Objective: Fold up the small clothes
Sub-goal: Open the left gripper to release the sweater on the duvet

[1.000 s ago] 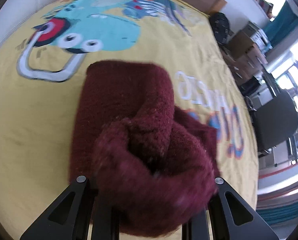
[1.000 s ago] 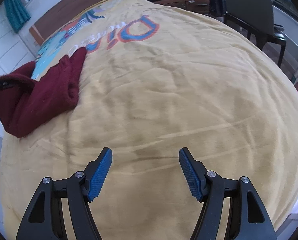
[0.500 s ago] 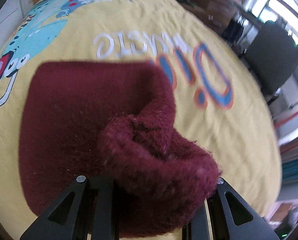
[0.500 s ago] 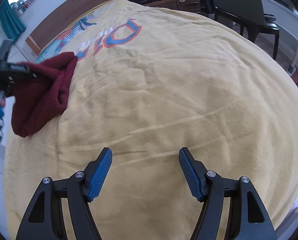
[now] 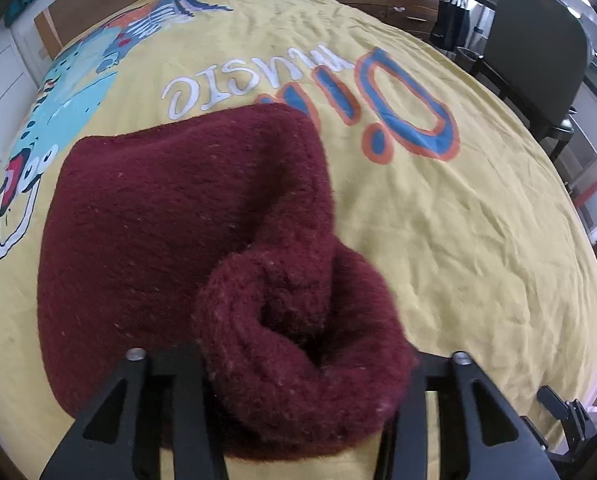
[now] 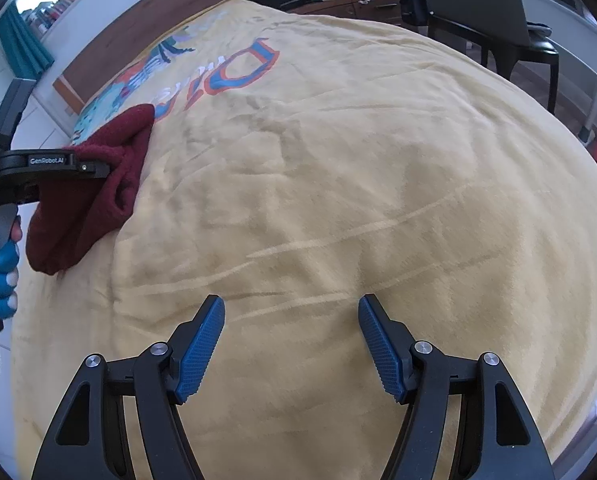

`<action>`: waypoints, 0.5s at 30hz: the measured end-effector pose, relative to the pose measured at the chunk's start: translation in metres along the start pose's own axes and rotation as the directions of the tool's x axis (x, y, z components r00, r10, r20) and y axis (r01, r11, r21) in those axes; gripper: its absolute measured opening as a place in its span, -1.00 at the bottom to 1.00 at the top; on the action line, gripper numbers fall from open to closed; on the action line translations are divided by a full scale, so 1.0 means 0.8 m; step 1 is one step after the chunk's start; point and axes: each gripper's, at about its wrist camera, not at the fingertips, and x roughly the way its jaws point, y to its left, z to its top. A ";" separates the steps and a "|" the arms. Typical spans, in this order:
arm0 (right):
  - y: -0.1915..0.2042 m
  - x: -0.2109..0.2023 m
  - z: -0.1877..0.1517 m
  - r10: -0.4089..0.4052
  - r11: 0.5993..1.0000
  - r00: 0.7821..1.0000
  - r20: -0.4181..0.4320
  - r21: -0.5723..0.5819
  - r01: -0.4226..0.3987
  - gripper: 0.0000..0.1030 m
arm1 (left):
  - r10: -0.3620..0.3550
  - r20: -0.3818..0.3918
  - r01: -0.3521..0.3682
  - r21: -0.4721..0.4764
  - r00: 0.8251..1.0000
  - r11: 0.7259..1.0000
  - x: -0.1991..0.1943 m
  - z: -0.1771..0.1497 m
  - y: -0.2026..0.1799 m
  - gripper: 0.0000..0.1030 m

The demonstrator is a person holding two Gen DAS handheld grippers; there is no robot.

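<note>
- right gripper (image 6: 291, 346) up close, blue pads spread wide, nothing in them, just yellow blanket (image 6: 358, 200) underneath
- left gripper (image 5: 298, 400) has just been opening, maroon knit garment (image 5: 186, 216) bunched between its jaws; can't tell if they're pinching it
- garment lies on the blanket's left side
- "GenRobot.AI" on the left gripper
- blanket print reads "music", upside down

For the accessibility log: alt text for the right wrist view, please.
The right gripper, jaws apart and empty, hangs over a bare stretch of yellow blanket. At far left, the left gripper meets a bunched maroon knit garment.
</note>
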 end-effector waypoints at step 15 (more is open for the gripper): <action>0.011 -0.027 -0.013 -0.052 0.999 0.999 -0.005 -0.002 0.052 0.38 | -0.264 0.070 0.267 -0.038 0.962 0.963 -0.076 -0.034 0.027 0.18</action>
